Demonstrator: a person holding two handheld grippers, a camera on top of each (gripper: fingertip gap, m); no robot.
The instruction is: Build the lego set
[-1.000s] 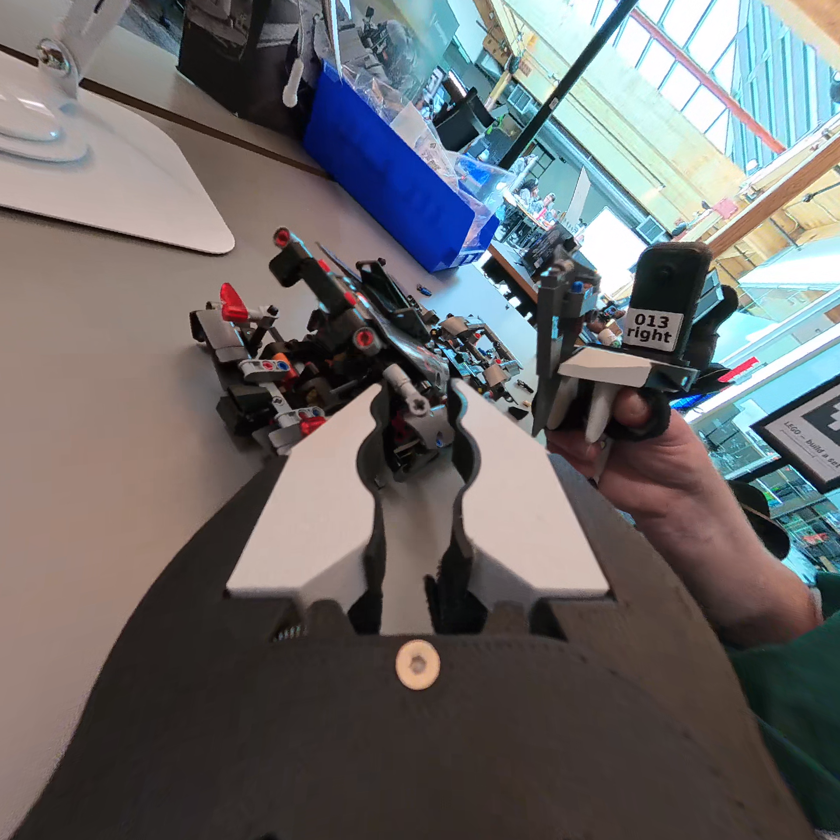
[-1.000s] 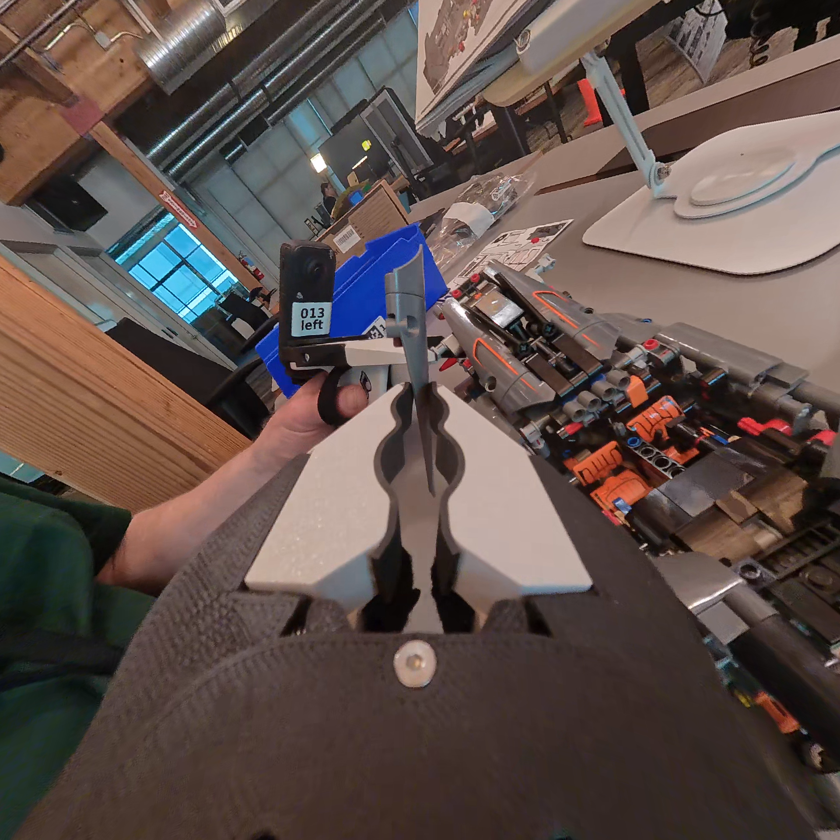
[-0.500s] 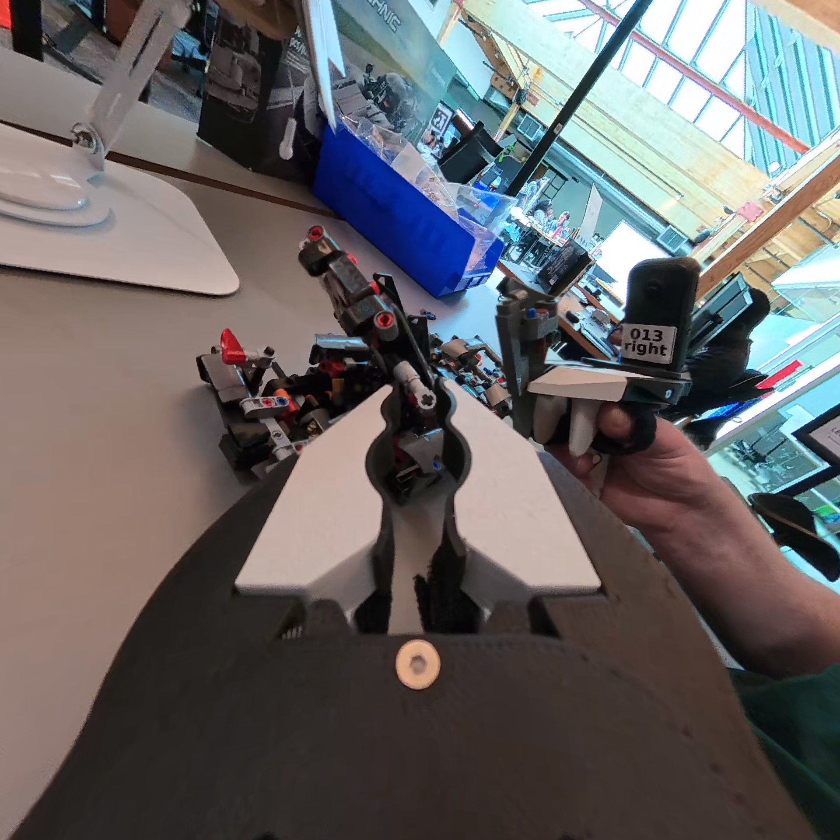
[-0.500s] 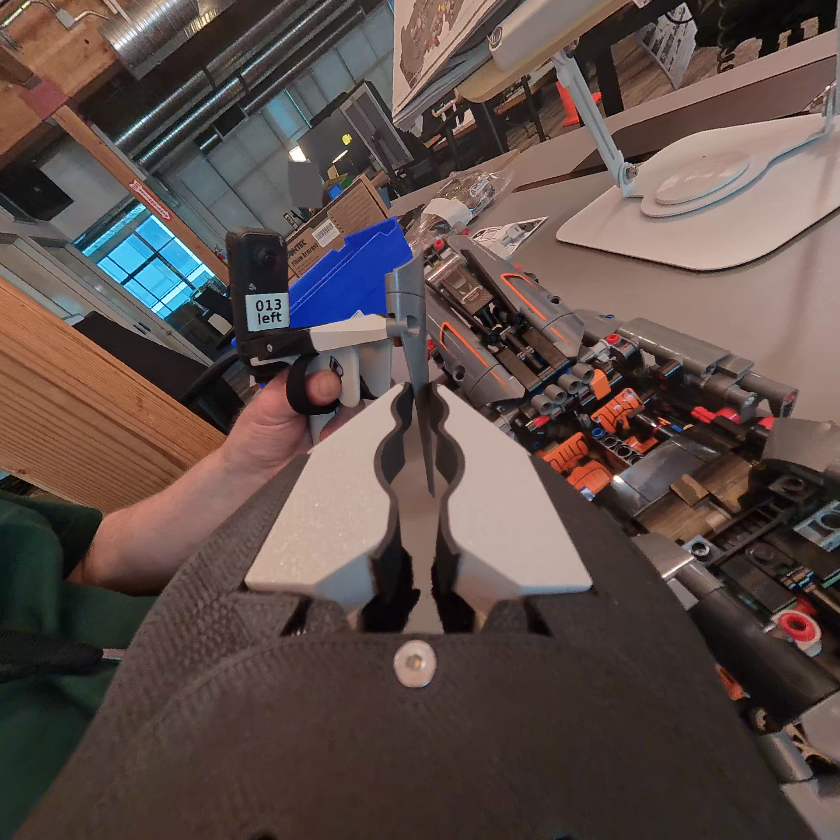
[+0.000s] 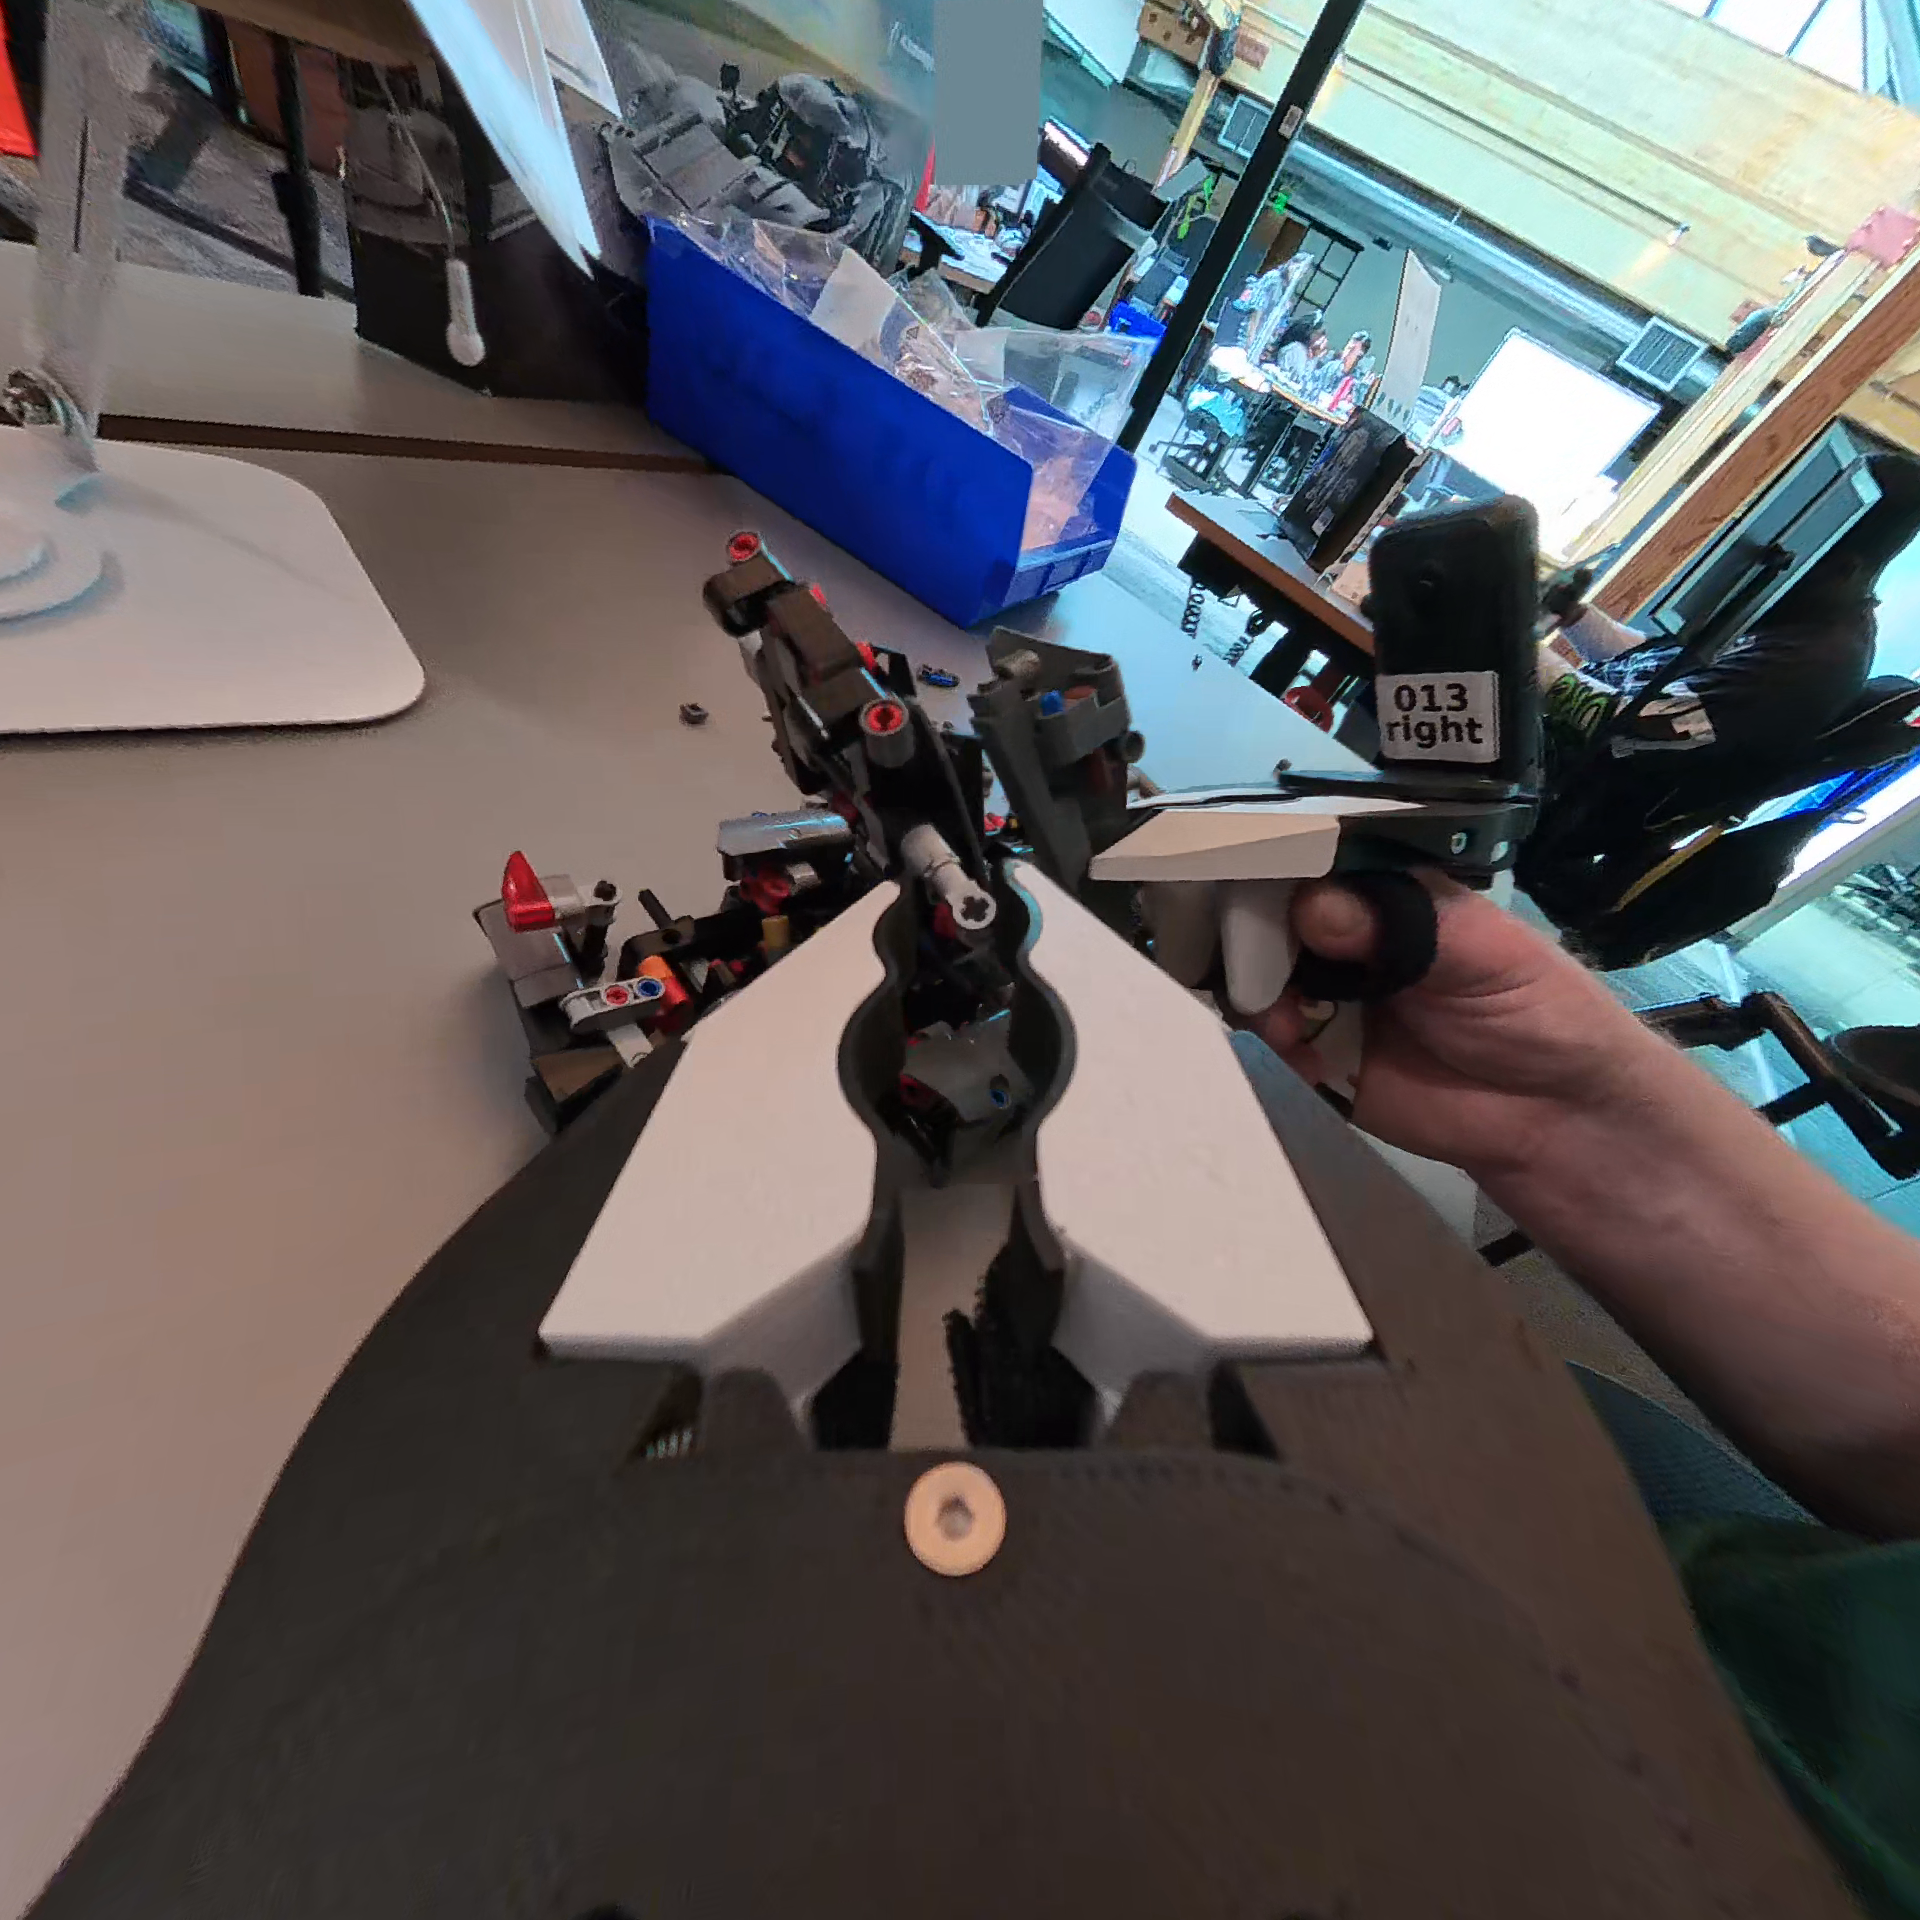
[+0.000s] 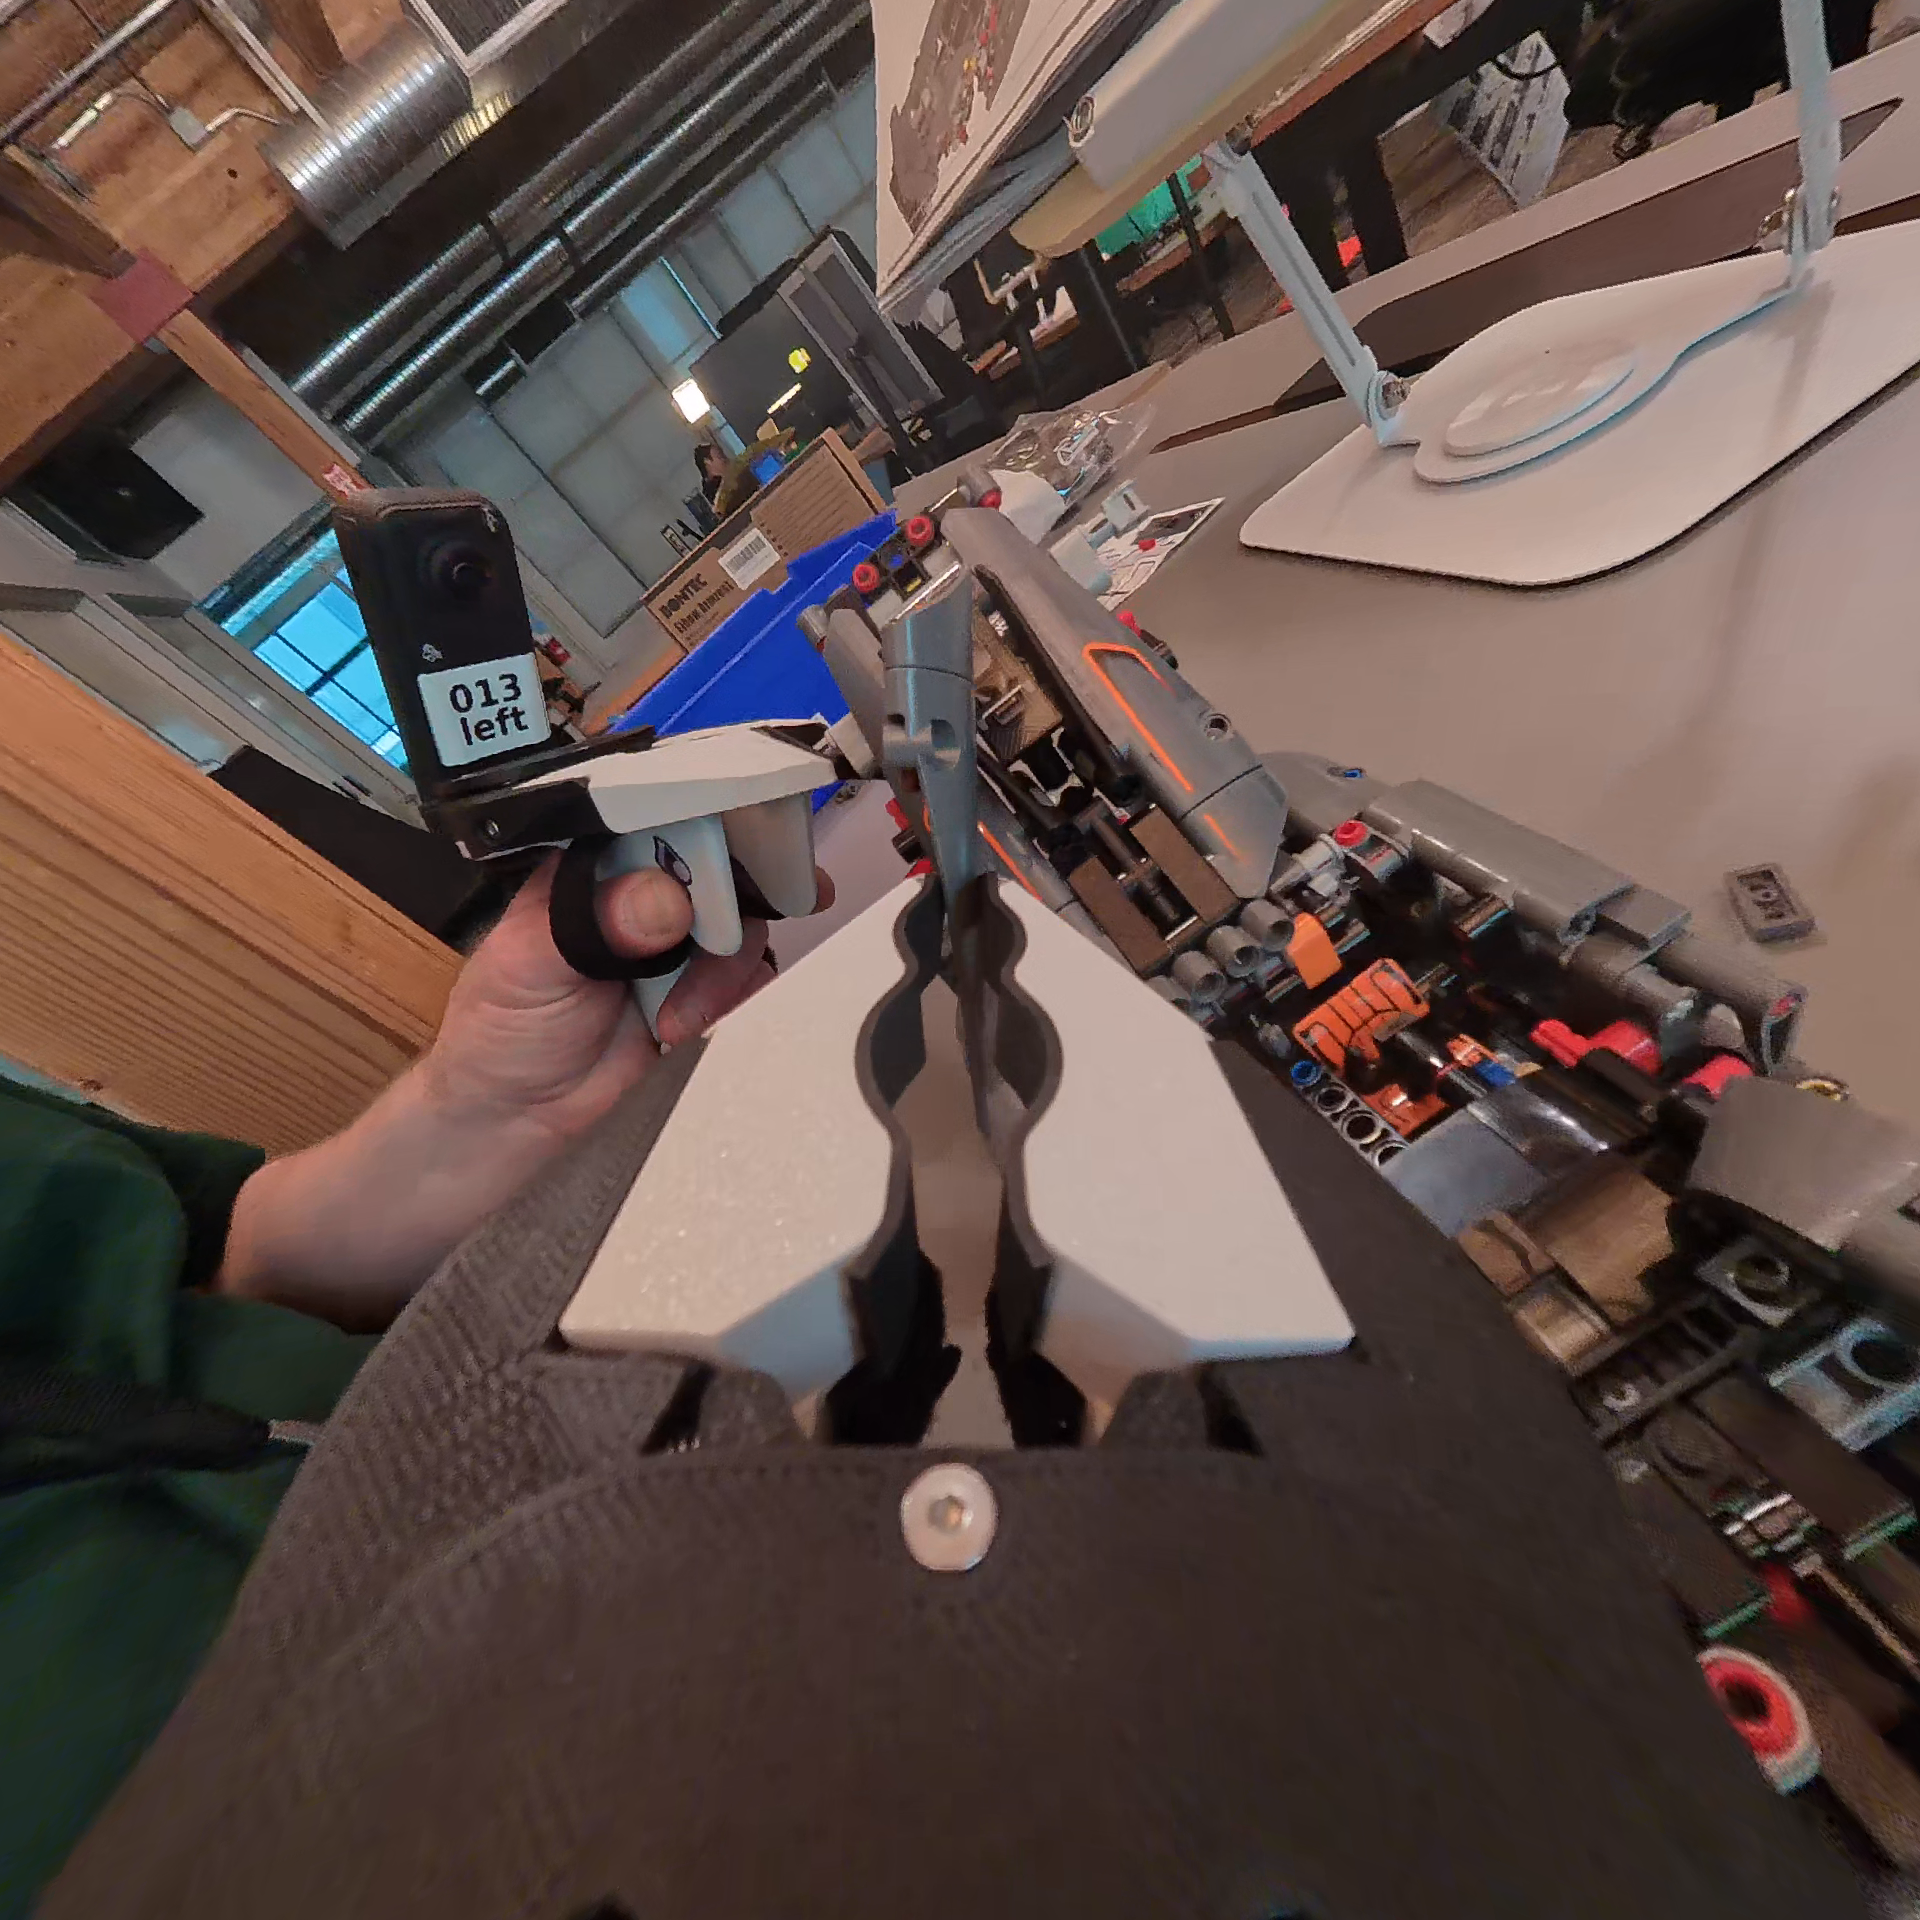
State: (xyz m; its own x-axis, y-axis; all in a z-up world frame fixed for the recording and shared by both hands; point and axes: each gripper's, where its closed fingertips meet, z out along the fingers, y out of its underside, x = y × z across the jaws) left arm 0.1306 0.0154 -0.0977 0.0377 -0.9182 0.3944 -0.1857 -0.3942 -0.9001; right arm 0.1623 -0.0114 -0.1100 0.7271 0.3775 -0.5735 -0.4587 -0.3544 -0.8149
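Note:
The dark grey lego car model (image 6: 1164, 727) with orange stripes lies on the grey table; one end of it is tilted up. My left gripper (image 5: 956, 925) is shut on that raised end of the model (image 5: 831, 686), where a grey axle sticks out. My right gripper (image 6: 961, 914) is shut on a thin grey panel piece (image 6: 930, 717) and holds it upright, close beside the raised end of the model. The right gripper (image 5: 1216, 847) with its panel piece (image 5: 1049, 717) also shows in the left wrist view. The left gripper (image 6: 727, 774) shows in the right wrist view.
A blue bin (image 5: 883, 457) with clear bags stands at the back. A white stand base (image 6: 1558, 457) carries a raised instruction booklet (image 6: 966, 114). A small dark plate (image 6: 1771, 899) and a loose bit (image 5: 693, 714) lie on the table. A sticker sheet (image 6: 1153, 540) lies beyond the model. There is about 5 cm between the tips of the two grippers.
My left gripper has tilted the model's end further up. My right gripper has brought the grey panel piece closer to the model's raised end.

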